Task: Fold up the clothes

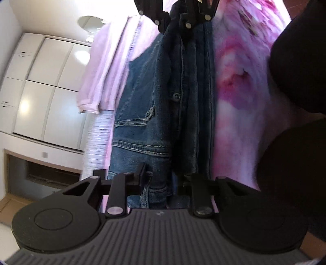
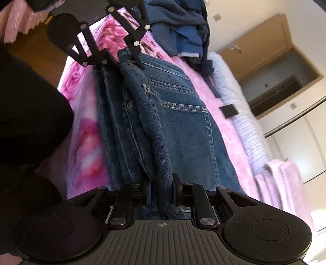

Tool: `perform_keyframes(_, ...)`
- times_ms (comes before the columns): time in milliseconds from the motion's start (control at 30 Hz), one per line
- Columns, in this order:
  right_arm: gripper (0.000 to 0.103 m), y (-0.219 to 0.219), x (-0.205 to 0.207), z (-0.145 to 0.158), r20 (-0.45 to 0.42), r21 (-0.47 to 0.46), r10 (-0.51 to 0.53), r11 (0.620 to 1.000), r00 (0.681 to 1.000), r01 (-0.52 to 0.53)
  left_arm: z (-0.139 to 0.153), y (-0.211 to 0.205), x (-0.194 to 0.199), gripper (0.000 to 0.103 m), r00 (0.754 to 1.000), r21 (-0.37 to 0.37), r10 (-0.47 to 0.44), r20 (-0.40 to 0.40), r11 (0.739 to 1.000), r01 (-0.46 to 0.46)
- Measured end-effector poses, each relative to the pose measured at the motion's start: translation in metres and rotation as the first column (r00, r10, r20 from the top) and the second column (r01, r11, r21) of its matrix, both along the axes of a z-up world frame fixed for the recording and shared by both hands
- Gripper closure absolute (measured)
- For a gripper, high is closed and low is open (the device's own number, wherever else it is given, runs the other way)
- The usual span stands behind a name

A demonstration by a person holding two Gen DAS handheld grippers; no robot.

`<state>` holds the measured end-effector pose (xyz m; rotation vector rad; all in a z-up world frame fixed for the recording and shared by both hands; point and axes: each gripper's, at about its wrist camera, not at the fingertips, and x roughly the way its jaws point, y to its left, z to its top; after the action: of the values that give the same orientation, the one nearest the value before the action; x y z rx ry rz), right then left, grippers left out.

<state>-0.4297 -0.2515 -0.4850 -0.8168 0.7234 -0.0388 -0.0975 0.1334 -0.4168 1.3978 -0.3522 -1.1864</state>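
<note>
A pair of blue jeans lies stretched along a bed covered by a pink flowered blanket, close to the blanket's edge on the side where a person in dark clothing stands, with a back pocket facing up. The right gripper sits at the near end of the jeans in its own view, its fingers drawn in to a narrow gap and pinching a bunched ridge of denim that runs away from it up the length of the garment. At the far end of that ridge the left gripper shows from the outside, its fingers closed around a gathered roll of the same denim. In the left wrist view the left gripper has its fingers close together with folded denim of the jeans between them, though blur and shadow hide the exact contact there; the right gripper appears at the top of that view over the other end of the jeans. Toward the far corner of the bed lies a heap of dark blue clothes. A small dark flat object rests beside white ribbed bedding along the bed's far edge, and a pale pink towel lies at that edge too. White cupboard doors stand beyond the bed.
</note>
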Motion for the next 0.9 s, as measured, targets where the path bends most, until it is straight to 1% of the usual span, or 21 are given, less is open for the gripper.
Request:
perform_keyframes(67,0.087,0.001,-0.005,0.000,0.008,0.002,-0.015,1.000,1.000,0.015,0.000,0.002,-0.002,0.083,1.000,-0.011,0.012,-0.010,1.000,-0.012)
perform_keyframes(133,0.087,0.002,-0.008,0.001,0.012,0.005,-0.031,1.000,0.999,0.031,0.003,0.006,-0.001,0.083,1.000,-0.004,0.011,-0.016,1.000,-0.011)
perform_keyframes(200,0.086,0.004,-0.011,0.002,0.014,0.003,-0.046,0.999,0.999,0.046,0.007,0.010,0.001,0.079,1.000,-0.001,0.009,-0.029,1.000,-0.009)
perform_keyframes(267,0.085,0.008,-0.014,0.006,0.011,-0.003,-0.065,0.998,0.998,0.065,0.018,0.021,0.003,0.077,0.998,-0.016,0.017,-0.067,1.000,-0.018)
perform_keyframes(367,0.084,0.006,-0.024,0.009,0.020,0.014,-0.093,0.996,0.995,0.092,0.033,0.038,0.012,0.077,0.990,-0.036,0.040,-0.133,0.998,-0.046)
perform_keyframes(433,0.083,0.004,-0.027,0.010,0.031,0.031,-0.108,0.994,0.994,0.107,0.040,0.052,0.015,0.075,0.984,-0.043,0.052,-0.172,0.997,-0.060)
perform_keyframes(500,0.083,0.006,-0.027,0.009,0.033,0.021,-0.114,0.993,0.993,0.113,0.042,0.056,0.018,0.067,0.984,-0.044,0.049,-0.169,0.997,-0.057)
perform_keyframes(567,0.083,0.006,-0.021,0.010,0.027,0.016,-0.126,0.992,0.992,0.126,0.041,0.056,0.021,0.066,0.987,-0.044,0.042,-0.153,0.998,-0.049)
perform_keyframes(633,0.083,0.003,-0.018,0.011,0.023,0.033,-0.139,0.990,0.990,0.138,0.037,0.049,0.023,0.065,0.990,-0.045,0.027,-0.139,0.998,-0.033)
perform_keyframes(733,0.084,0.000,-0.023,0.016,0.027,0.035,-0.133,0.991,0.991,0.132,0.033,0.036,0.028,0.068,0.991,-0.040,0.012,-0.132,0.999,-0.018)
perform_keyframes(800,0.085,-0.003,-0.029,0.018,0.044,0.036,-0.142,0.990,0.989,0.140,0.034,0.029,0.030,0.075,0.989,-0.018,0.006,-0.145,1.000,-0.009)
perform_keyframes(900,0.086,-0.009,-0.036,0.017,0.066,0.062,-0.165,0.985,0.984,0.161,0.033,0.027,0.026,0.082,0.991,-0.018,-0.022,-0.129,1.000,0.020)
